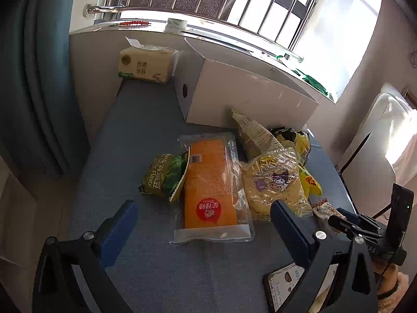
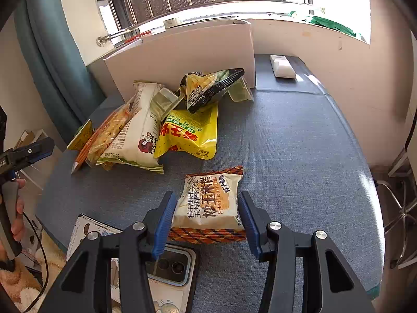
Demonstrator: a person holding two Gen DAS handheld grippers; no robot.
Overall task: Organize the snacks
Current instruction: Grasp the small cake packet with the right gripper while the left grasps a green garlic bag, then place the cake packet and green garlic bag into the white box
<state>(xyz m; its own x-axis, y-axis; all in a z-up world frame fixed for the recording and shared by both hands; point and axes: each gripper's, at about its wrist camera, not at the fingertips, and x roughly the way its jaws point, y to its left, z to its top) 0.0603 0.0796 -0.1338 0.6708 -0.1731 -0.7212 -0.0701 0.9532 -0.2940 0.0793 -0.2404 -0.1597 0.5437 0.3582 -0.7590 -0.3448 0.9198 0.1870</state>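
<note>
In front of the white box (image 2: 182, 52), the right gripper (image 2: 206, 219) clasps the corn-cake packet (image 2: 208, 203); the left gripper (image 1: 203, 224) gapes wide before the orange packet (image 1: 211, 182)

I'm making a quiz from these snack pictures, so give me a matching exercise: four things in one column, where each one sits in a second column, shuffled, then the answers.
Things:
1. fried corn cake packet
2. tissue pack
3. white remote
4. orange packet

Places:
A. in the far left corner, left of the white box
B. between the right claw fingers
C. ahead of the open left claw
D. right of the white box, near the wall

Pairs: 1-B, 2-A, 3-D, 4-C
</note>
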